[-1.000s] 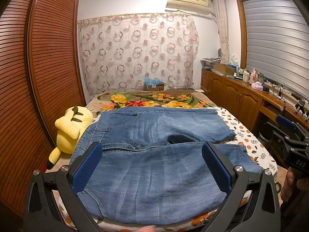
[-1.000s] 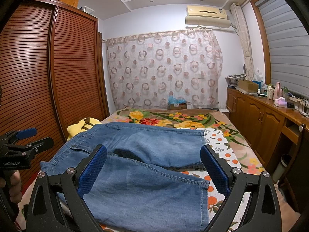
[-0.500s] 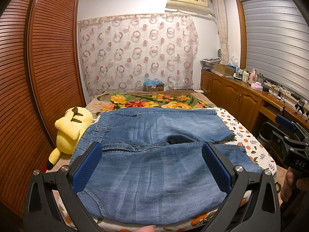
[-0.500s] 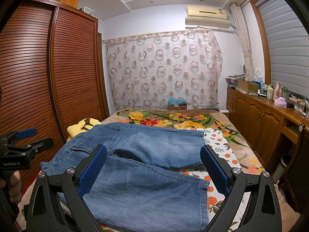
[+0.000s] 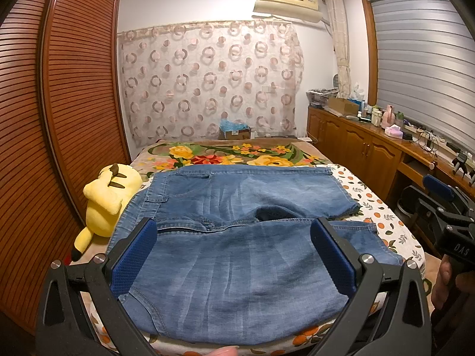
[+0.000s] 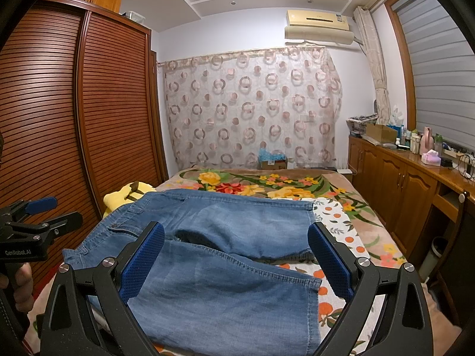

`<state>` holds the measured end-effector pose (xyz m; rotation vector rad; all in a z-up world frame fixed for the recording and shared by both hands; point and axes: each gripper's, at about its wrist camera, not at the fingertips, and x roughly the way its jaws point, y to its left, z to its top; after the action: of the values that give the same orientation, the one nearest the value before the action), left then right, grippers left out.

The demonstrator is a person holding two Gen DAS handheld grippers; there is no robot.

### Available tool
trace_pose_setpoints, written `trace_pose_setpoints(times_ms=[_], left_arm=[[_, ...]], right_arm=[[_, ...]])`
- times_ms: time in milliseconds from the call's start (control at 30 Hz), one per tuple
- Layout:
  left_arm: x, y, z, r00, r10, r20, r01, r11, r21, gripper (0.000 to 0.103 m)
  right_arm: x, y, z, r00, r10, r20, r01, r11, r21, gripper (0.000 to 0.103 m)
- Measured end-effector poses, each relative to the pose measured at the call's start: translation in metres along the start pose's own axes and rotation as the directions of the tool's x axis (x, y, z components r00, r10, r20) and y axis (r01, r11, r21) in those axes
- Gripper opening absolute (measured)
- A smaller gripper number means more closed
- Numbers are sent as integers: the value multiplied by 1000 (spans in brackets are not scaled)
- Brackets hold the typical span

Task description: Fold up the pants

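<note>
A pair of blue denim pants lies spread flat across the bed, waistband to the left, both legs running right. In the right wrist view the pants fill the near bed, leg hems at the right. My left gripper hovers open above the near leg, nothing between its blue pads. Over the near leg toward the hems, my right gripper is likewise open and empty. Each gripper's body shows at the other view's edge: the right one, the left one, held by a hand.
A yellow plush toy lies at the bed's left edge beside the waistband. A brown louvred wardrobe stands on the left. Wooden cabinets with clutter run along the right. A flowered blanket covers the far bed.
</note>
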<state>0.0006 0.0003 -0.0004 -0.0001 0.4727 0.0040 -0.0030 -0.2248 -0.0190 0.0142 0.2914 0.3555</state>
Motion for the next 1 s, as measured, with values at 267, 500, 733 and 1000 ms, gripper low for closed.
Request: trace_pose_setpoints(times_ms=[267, 500, 733, 1000], left_arm=[[14, 5, -3, 999, -2, -36, 1, 1000, -10, 103], [23, 10, -14, 998, -8, -66, 7, 1000, -14, 103], [35, 20, -25, 995, -12, -99, 9, 1000, -30, 103], [47, 21, -38, 991, -23, -131, 20, 999, -26, 103]], right_arm=[[3, -1, -1, 1000, -4, -22, 4, 1000, 3, 98], [7, -1, -1, 999, -8, -50, 8, 1000, 3, 98], [12, -1, -1, 997, -21, -80, 20, 1000, -5, 98], [14, -13, -8, 990, -57, -131, 56, 998, -7, 98]])
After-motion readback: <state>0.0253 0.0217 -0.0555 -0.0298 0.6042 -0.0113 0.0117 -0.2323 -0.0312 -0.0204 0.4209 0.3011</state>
